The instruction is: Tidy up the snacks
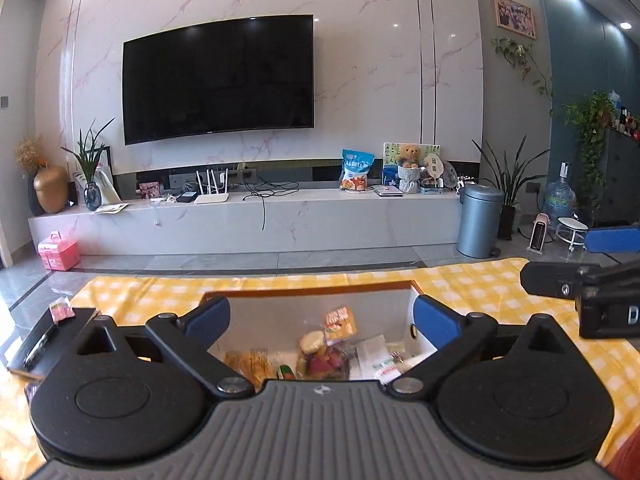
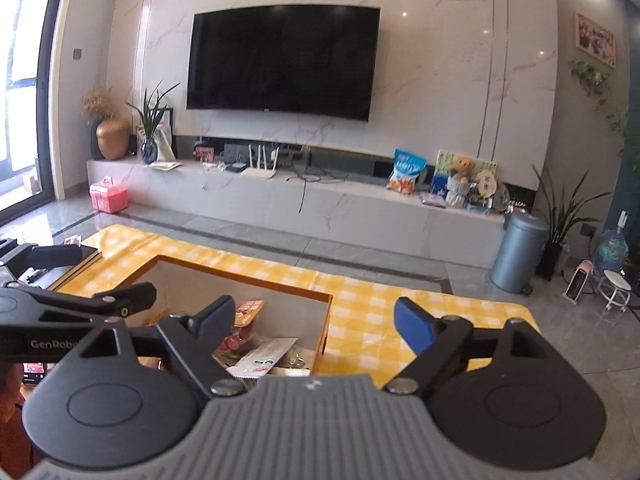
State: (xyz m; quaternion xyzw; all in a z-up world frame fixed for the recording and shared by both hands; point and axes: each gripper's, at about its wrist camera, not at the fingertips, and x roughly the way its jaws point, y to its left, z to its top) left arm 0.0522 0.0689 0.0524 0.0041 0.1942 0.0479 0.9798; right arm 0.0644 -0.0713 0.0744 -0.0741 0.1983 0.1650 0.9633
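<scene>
A cardboard box with white inner walls stands on the yellow checked tablecloth. Inside lie several snacks: an orange packet, a round yellow cake, a white sachet and a yellow bag. My left gripper hovers over the box's near side, open, nothing between its blue pads. My right gripper is open and empty above the box's right corner. The white sachet shows below it. A small pink packet rests on a black flat case at the left.
Beyond the table lie grey floor tiles, a long marble TV bench with a router and a blue snack bag, a blue bin at the right and a pink box on the floor at the left.
</scene>
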